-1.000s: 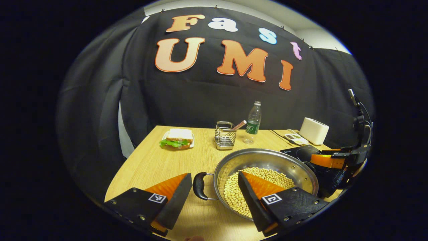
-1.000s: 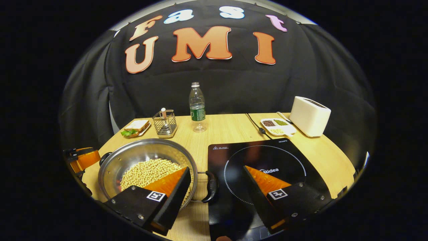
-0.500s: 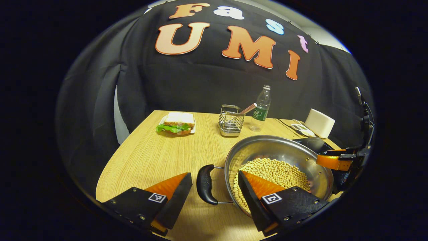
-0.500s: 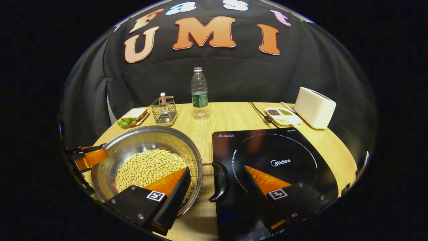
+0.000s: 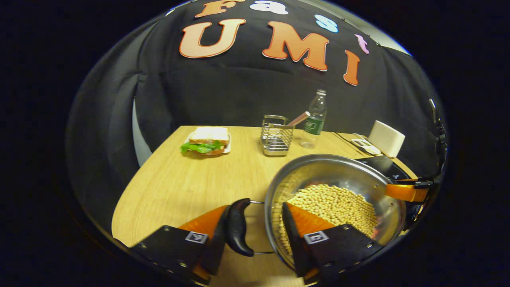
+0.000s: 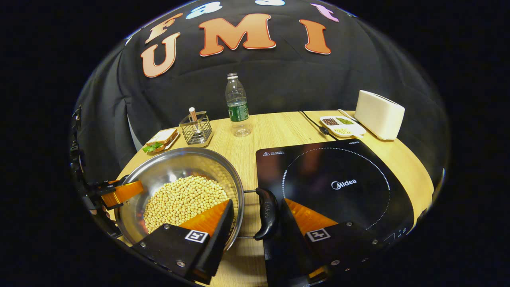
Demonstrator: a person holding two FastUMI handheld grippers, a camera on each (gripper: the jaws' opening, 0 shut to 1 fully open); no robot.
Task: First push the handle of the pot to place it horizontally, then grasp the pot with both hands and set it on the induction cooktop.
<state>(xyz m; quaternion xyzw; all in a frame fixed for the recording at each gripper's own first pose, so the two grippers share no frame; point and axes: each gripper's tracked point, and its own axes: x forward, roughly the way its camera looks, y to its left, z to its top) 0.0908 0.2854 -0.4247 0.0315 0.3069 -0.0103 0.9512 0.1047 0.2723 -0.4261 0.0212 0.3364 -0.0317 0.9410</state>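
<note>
Both grippers have closed in on the pot (image 6: pixel 181 187) since a moment ago, so the two-handed lift looks near. The left gripper (image 5: pixel 253 223) and right gripper (image 6: pixel 255 217) each straddle a handle, partly open, one finger touching. The pot sits near the table's (image 6: pixel 275 131) front edge, just beside the cooktop (image 6: pixel 338 179).

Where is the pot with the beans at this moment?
In the right gripper view, the pot is at lower left on the table, just left of the induction cooktop.
</note>
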